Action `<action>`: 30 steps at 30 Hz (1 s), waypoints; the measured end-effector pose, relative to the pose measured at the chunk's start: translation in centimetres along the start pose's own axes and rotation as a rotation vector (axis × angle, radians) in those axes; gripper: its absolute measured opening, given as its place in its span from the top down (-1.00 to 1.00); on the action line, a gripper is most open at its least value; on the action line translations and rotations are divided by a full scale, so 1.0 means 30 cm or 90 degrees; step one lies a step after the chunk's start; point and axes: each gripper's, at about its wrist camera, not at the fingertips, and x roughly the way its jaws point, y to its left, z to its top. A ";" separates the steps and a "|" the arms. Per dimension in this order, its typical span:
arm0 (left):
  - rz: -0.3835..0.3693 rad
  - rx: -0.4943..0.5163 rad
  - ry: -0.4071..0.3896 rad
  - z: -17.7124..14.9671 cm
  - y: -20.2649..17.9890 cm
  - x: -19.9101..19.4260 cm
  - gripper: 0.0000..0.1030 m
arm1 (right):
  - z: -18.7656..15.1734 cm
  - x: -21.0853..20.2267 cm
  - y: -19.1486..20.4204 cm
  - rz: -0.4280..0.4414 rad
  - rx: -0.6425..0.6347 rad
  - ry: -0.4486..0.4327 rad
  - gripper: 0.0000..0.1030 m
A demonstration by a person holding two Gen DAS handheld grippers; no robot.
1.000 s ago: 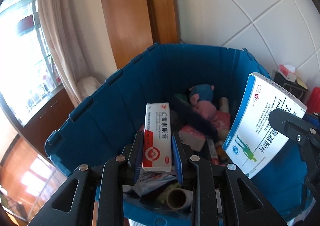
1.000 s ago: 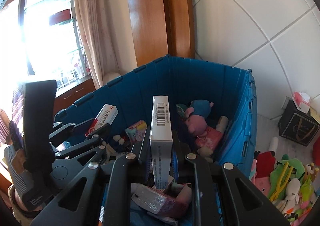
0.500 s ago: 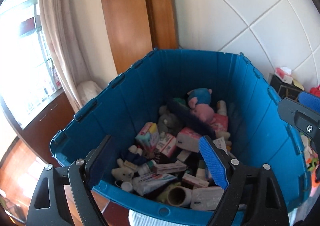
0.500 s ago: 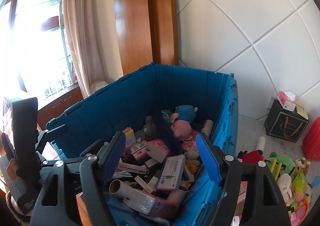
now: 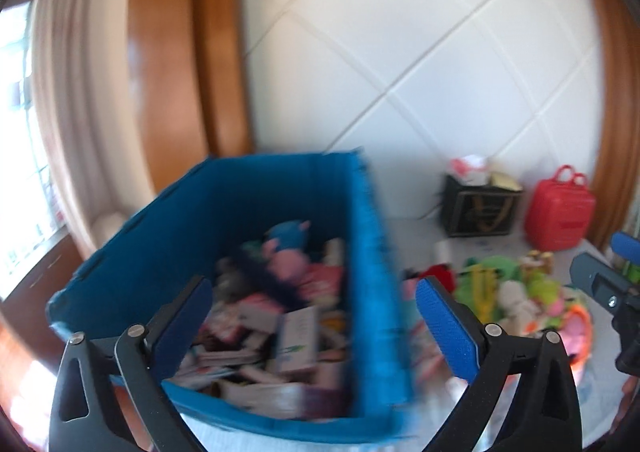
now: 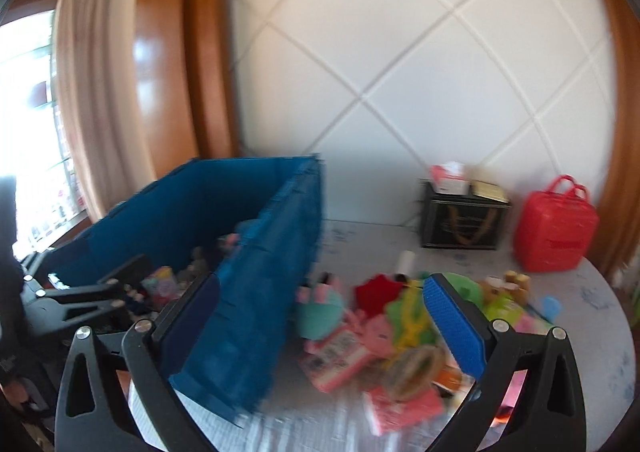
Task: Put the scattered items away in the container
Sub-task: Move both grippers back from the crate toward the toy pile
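Presently, stock as follows.

Bin (image 5: 248,212): blue, open-topped, on the table (image 6: 600,352) at its left end; well filled. Contents: boxes (image 5: 296,336) lying flat, a pink and blue plush (image 5: 288,248) toward the far wall, other packets too blurred to list.

Left gripper (image 5: 314,316): over the bin's near right corner; jaws have just been opening, now spread wide, nothing between them.

Right gripper (image 6: 320,316): over the bin's right wall and the pile beside it; jaws have likewise just been opening, now wide apart, empty.

Pile (image 6: 400,332): still loose on the table right of the bin. Green, red and pink soft toys, pink packets, small yellowish figures. By the look, a good share of the work remains; roughly half done, judging by bin against pile.

Black box (image 6: 464,224) and red bag (image 6: 556,228): at the back against the wall. Whether they belong to the tidying cannot be told.

Writing: none legible; both views are smeared. A green figure shows on one white box in the bin, lettering unreadable.
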 end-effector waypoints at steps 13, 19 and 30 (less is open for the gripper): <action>-0.085 0.061 0.071 -0.195 -0.763 -0.024 -0.99 | -0.319 -0.184 -0.801 -0.120 0.058 0.108 -1.00; -0.107 0.113 0.118 -0.295 -0.982 0.020 -0.99 | -0.448 -0.186 -1.007 -0.132 0.101 0.165 -1.00; -0.176 0.177 0.152 -0.373 -1.185 0.156 -0.99 | -0.586 -0.090 -1.142 -0.151 0.150 0.243 -1.00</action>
